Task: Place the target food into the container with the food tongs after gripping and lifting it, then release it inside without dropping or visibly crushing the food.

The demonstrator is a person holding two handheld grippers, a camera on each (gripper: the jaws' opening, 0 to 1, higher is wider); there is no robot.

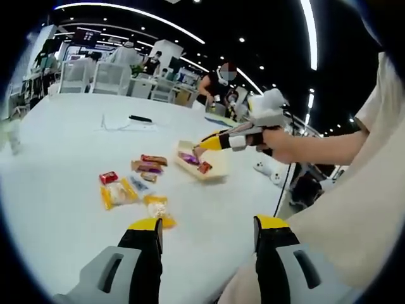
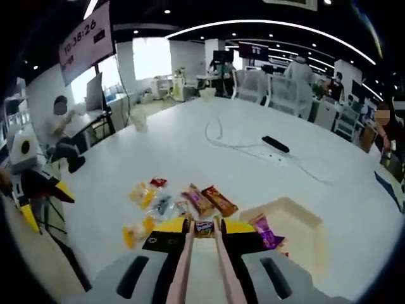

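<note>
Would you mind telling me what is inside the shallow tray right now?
The tray holds a purple snack packet and a red packet; the right claw and tongs cover its near corner.

- table: smooth, faintly glossy white top
- snack packets left of the container: shiny plastic wrap
- container: matt, cream

The snack packet between the tongs is largely hidden, its label seemingly too small to read.
</note>
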